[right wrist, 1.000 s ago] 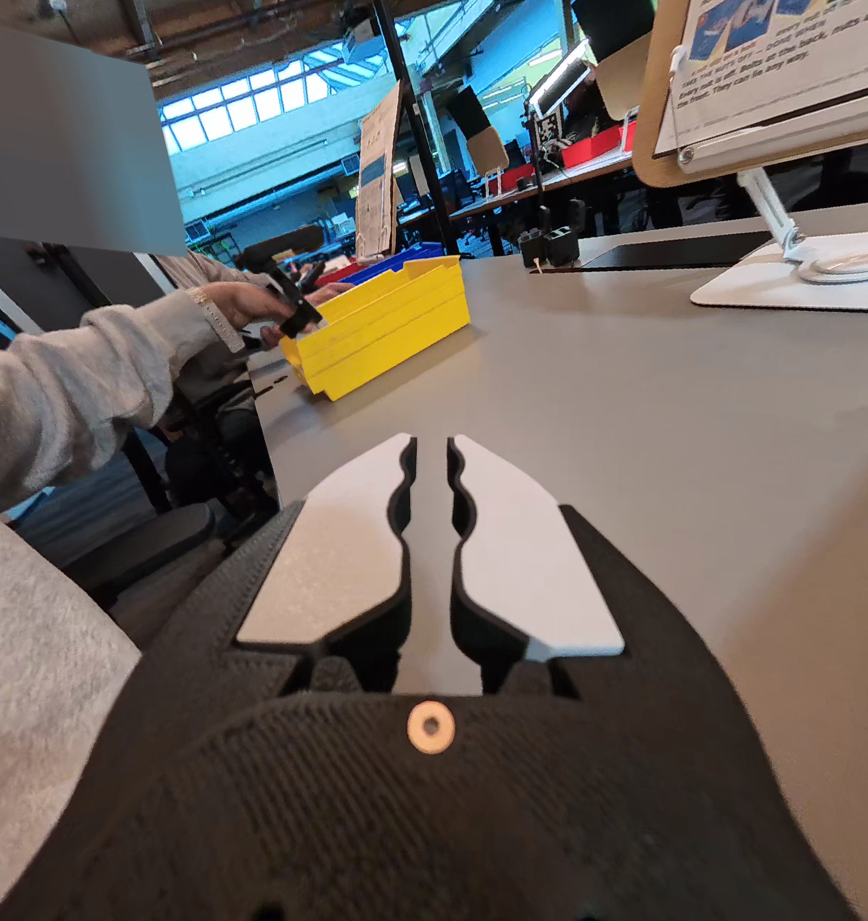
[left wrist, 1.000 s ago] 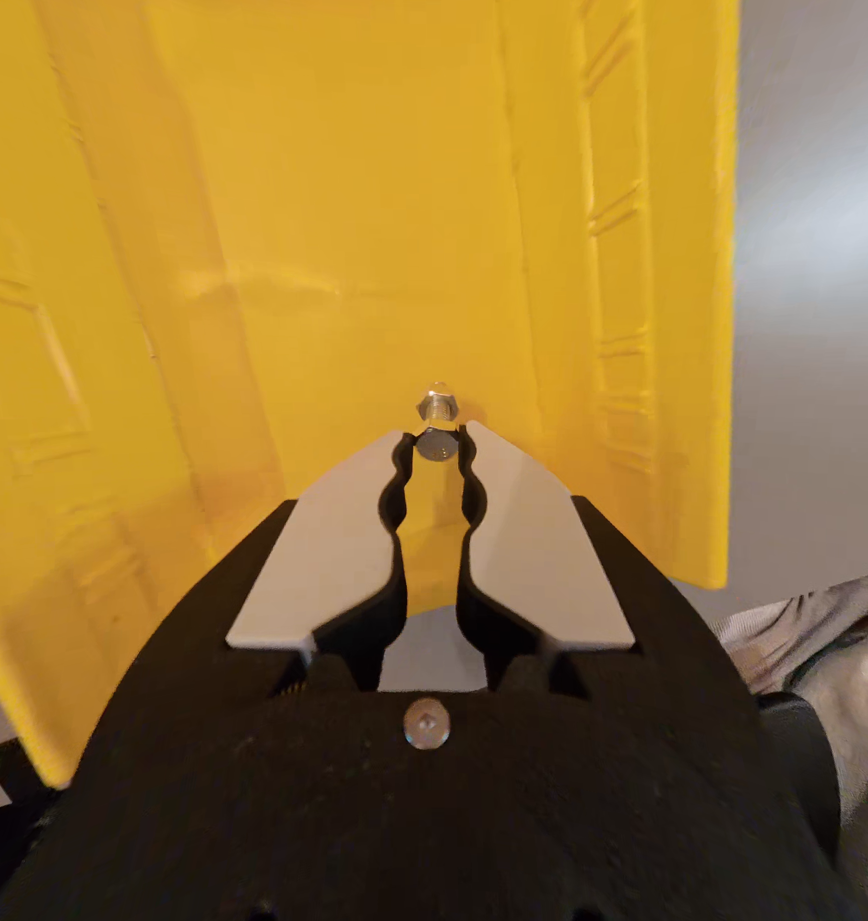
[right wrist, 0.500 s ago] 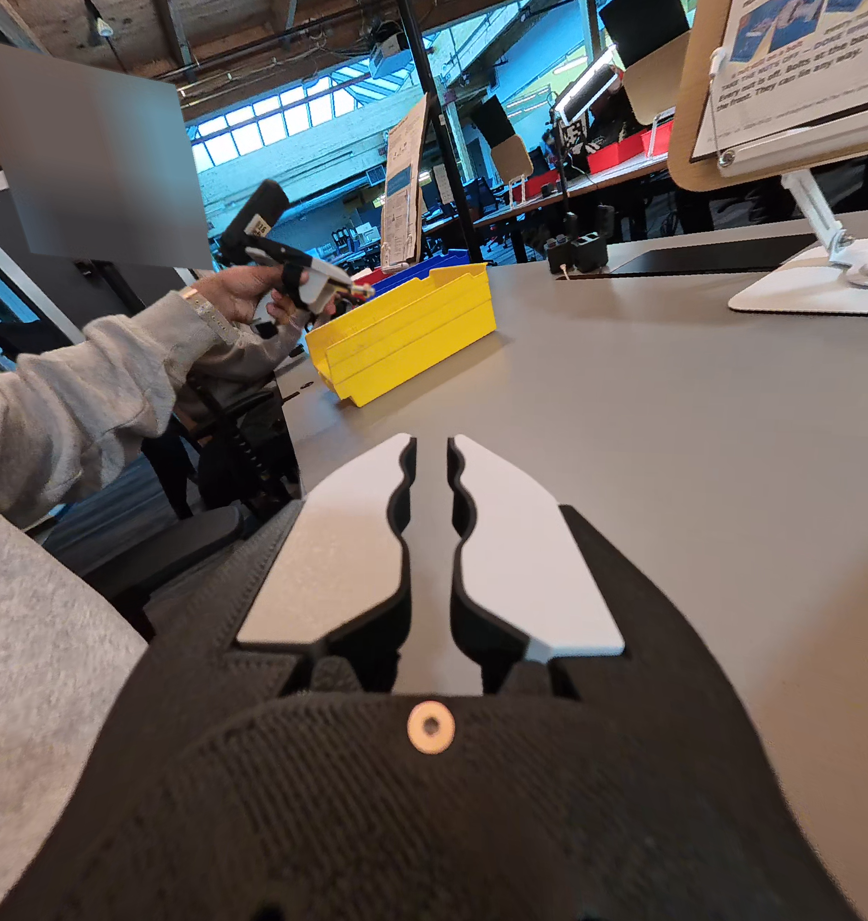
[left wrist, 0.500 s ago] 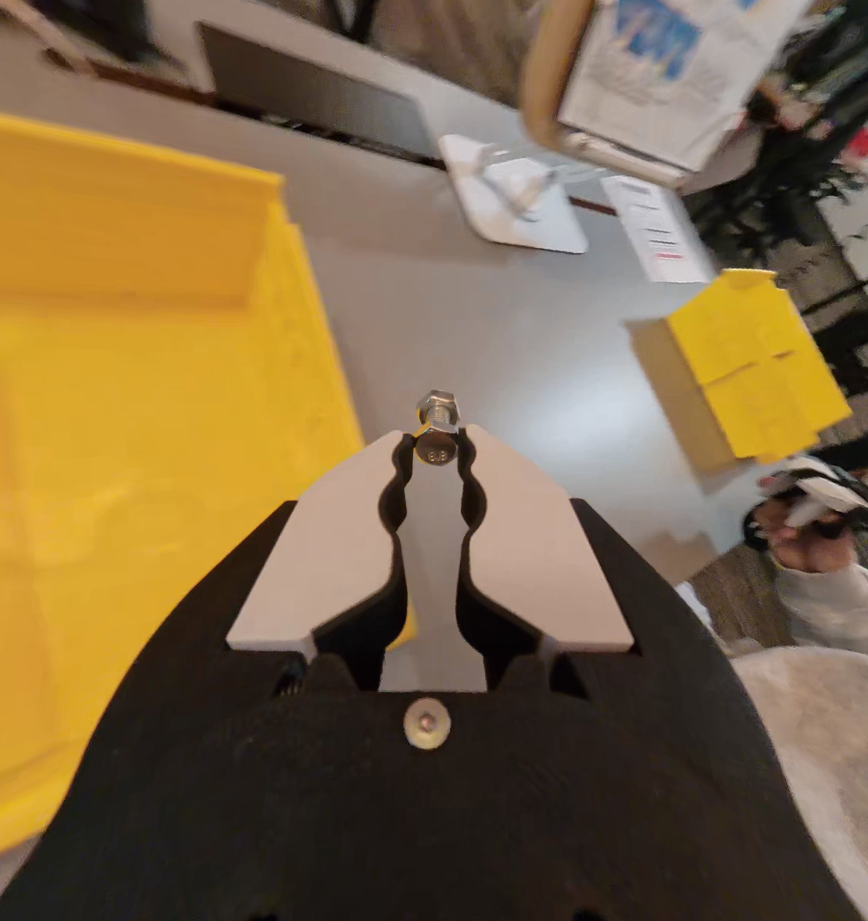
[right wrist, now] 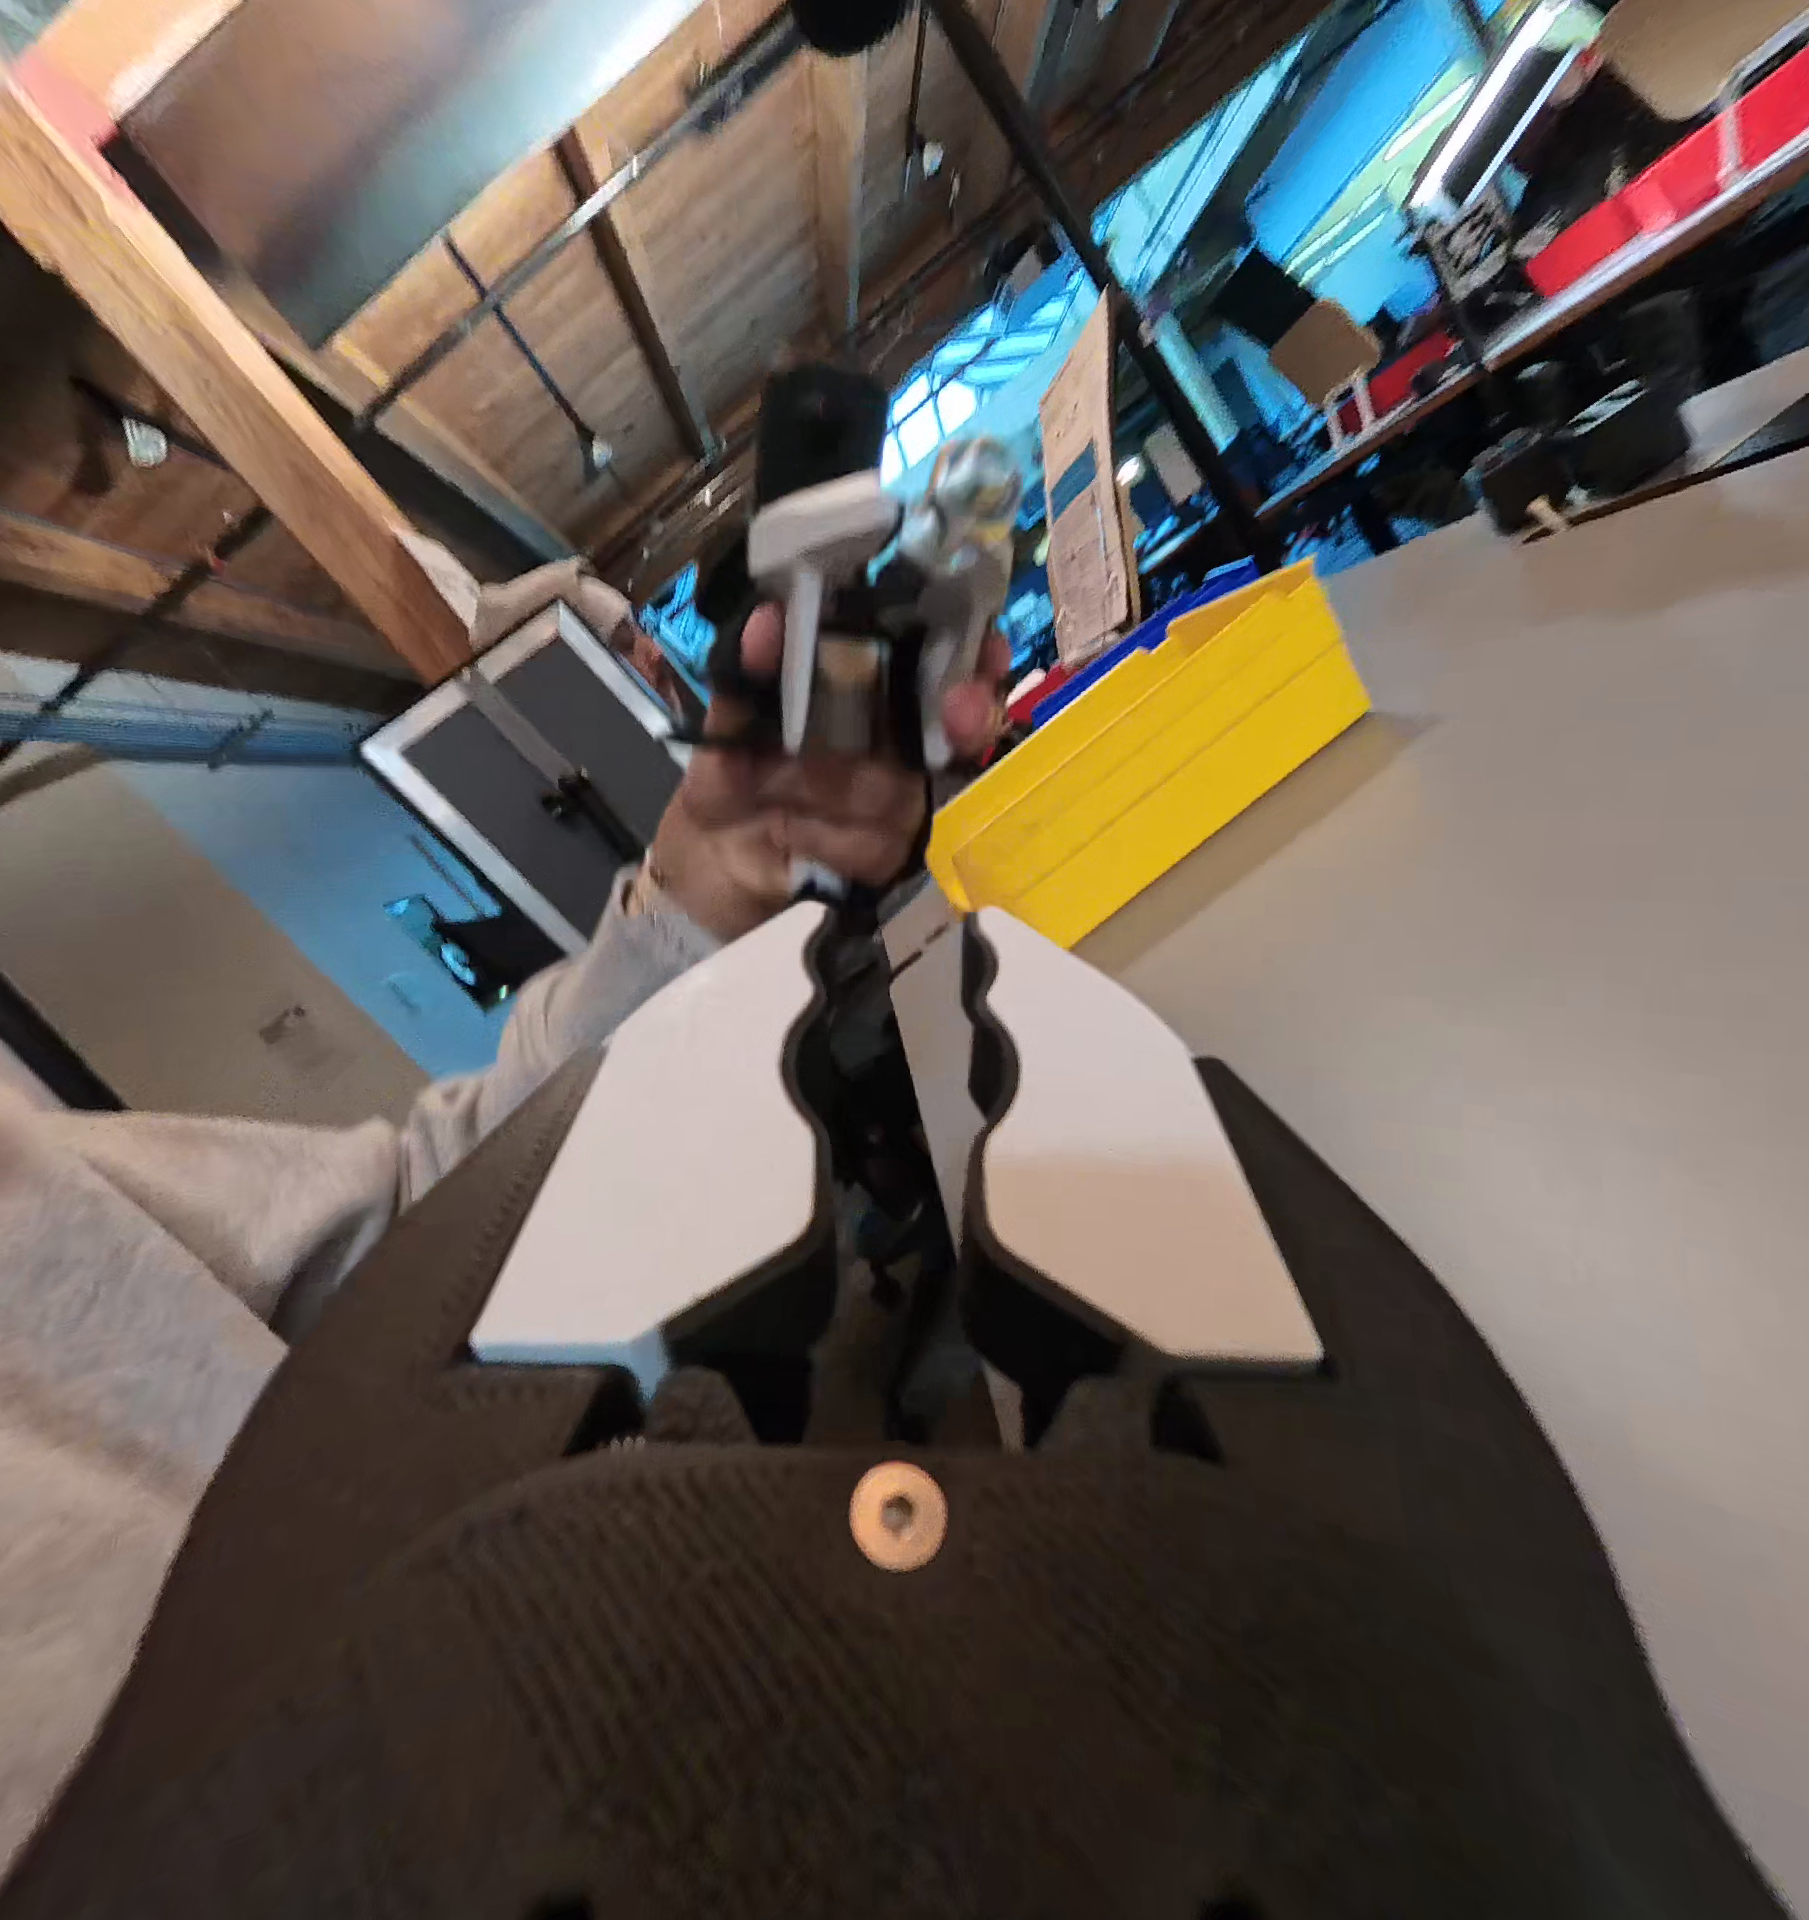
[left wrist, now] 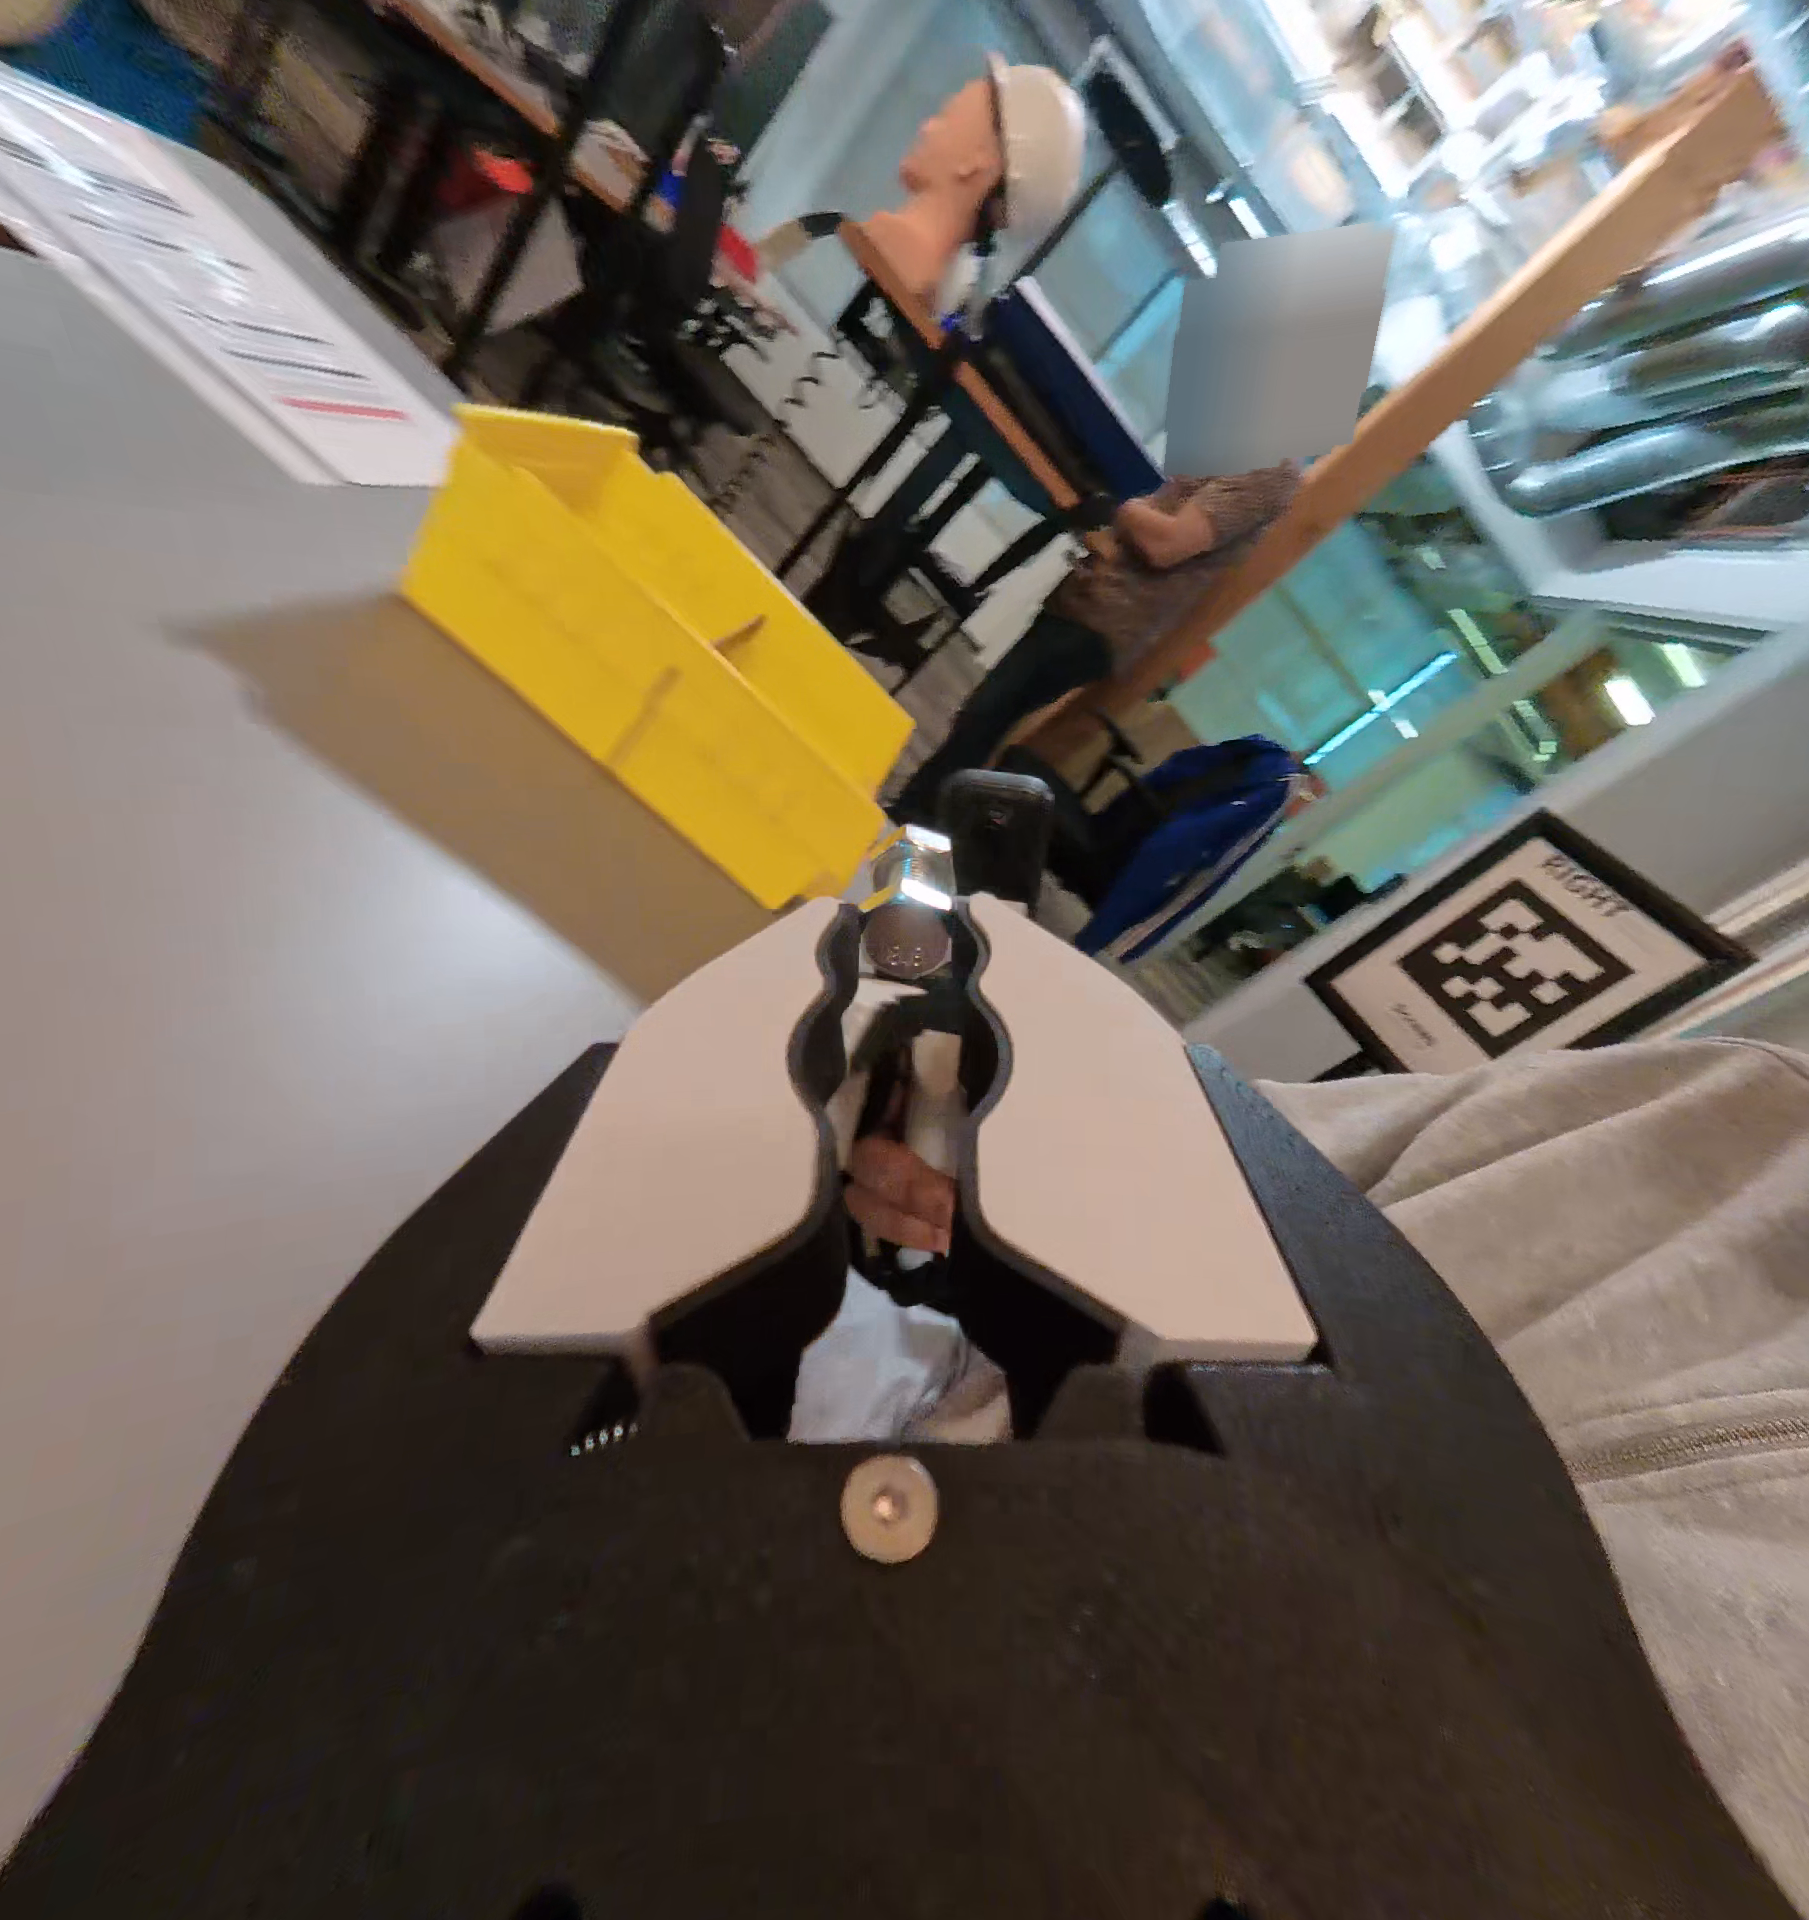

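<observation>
A: What does the left wrist view show?

B: The left gripper (left wrist: 905, 925) has its jaws nearly closed, pinching a steel bolt (left wrist: 908, 914) by its head right at the tips, with a nut threaded on the shaft. It is lifted off the grey table (left wrist: 152, 935). A yellow bin (left wrist: 651, 665) stands by the table's far edge, beside a printed sheet (left wrist: 204, 301). A grey sleeve (left wrist: 1627, 1299) fills the right side, and a framed marker board (left wrist: 1513, 961) stands past it. Through the jaw gap I see part of a hand on the other tool.

A: And the right wrist view?

B: The right gripper (right wrist: 895, 925) stands with its jaws a narrow gap apart, holding nothing. Straight ahead a hand (right wrist: 786, 831) holds the left gripper (right wrist: 921, 540) up in the air, blurred, with the bolt (right wrist: 967, 488) at its tips. Another yellow bin (right wrist: 1160, 790) sits at the table's (right wrist: 1502, 935) near-left edge, just right of that hand.
</observation>
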Demonstrator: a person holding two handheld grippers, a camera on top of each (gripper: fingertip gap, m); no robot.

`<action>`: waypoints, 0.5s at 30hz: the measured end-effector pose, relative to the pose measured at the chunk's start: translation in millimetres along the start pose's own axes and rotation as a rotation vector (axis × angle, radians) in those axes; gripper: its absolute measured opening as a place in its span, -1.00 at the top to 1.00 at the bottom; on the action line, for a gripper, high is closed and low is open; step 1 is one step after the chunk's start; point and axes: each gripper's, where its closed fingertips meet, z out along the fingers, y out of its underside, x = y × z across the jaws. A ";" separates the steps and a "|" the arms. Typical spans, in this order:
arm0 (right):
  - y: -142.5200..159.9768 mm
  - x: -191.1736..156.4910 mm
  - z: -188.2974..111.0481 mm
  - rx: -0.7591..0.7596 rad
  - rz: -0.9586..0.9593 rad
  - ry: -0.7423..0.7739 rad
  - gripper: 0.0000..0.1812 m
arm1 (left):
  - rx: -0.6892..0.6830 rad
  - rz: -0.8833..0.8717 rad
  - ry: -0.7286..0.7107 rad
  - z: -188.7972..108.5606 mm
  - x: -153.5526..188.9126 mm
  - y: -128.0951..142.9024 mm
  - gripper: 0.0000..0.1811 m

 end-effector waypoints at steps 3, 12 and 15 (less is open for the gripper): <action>-21.4 12.4 -26.8 0.103 0.040 0.046 0.71 | 0.063 -0.040 0.082 34.1 1.9 20.6 0.81; -42.0 23.3 -70.6 0.181 -0.033 0.131 0.79 | 0.223 -0.211 0.230 78.2 -2.3 67.9 0.82; -44.7 20.3 -78.9 0.179 -0.039 0.133 0.79 | 0.200 -0.198 0.303 84.5 2.4 70.5 0.82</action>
